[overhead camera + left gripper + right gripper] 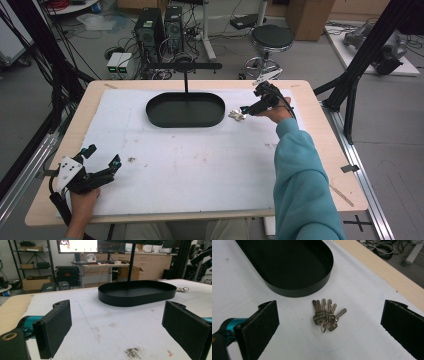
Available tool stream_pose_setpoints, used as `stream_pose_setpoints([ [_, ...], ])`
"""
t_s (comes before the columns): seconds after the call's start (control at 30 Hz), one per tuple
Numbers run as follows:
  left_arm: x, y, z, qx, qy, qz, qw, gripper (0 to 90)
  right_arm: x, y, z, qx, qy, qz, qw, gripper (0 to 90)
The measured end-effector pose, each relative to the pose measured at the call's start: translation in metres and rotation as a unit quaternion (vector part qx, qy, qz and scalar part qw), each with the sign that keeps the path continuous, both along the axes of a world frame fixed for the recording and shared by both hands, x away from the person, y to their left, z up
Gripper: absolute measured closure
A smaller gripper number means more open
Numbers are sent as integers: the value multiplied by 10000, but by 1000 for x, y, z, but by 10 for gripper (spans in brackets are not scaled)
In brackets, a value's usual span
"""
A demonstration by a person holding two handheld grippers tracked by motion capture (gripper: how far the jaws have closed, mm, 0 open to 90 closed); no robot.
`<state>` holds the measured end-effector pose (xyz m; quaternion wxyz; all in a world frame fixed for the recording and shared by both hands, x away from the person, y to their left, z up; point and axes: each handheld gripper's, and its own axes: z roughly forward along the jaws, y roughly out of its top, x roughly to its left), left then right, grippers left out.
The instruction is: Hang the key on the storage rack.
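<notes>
Nearest the table's front edge, the left gripper (102,156) rests spread wide on the white mat (200,160), grasping nothing. Farther off, the right gripper (329,327) hovers released over a bunch of keys (326,315) lying just beside the black oval tray (185,110).

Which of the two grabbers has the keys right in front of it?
The right gripper, far across the table by the black tray. The bunch of keys lies between its open jaws. The left gripper is open over bare white mat near the person.
</notes>
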<state>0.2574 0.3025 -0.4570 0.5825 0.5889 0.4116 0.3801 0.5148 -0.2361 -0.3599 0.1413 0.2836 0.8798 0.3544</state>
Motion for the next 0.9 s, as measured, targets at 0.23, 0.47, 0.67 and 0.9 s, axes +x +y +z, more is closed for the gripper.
stream_pose_setpoints([
  [0.23, 0, 0, 0, 13, -6, 13, 10000, 94, 9, 6, -15, -129, 133, 92, 9998, 8],
  [0.47, 0, 0, 0, 16, -7, 15, 10000, 94, 16, 10, -29, -296, 320, 77, 9990, 42],
  [0.67, 0, -1, 0, 11, -17, 13, 10000, 94, 18, 11, -35, -493, 397, 113, 9979, 63],
  [0.9, 0, -1, 0, 16, -26, 7, 10000, 94, 21, 10, -39, -627, 467, 90, 9969, 178],
])
